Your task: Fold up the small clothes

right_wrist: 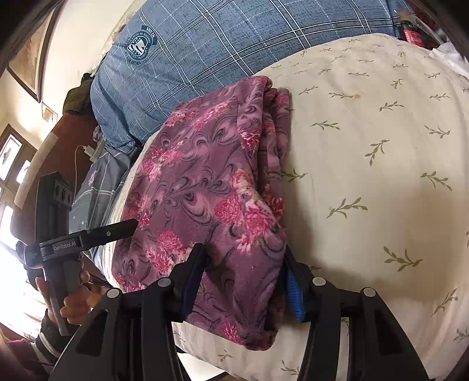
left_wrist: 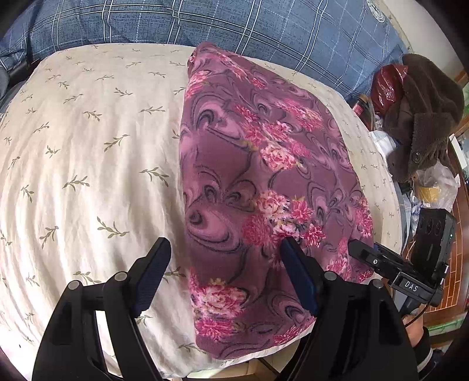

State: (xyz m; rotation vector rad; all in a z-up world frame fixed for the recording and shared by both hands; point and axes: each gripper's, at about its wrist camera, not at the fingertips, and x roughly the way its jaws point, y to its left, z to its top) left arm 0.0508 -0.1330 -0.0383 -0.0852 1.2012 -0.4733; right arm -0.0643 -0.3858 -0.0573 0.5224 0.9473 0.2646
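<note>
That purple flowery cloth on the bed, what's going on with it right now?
A person holding a gripper in each hand is folding it. The purple flowery cloth lies folded into a long strip on the cream leaf-print cover. The left gripper is open above the strip's near end, gripping nothing. The right gripper straddles the near end of the cloth, its fingers either side without clearly pinching it. A blue checked quilt lies behind.
</note>
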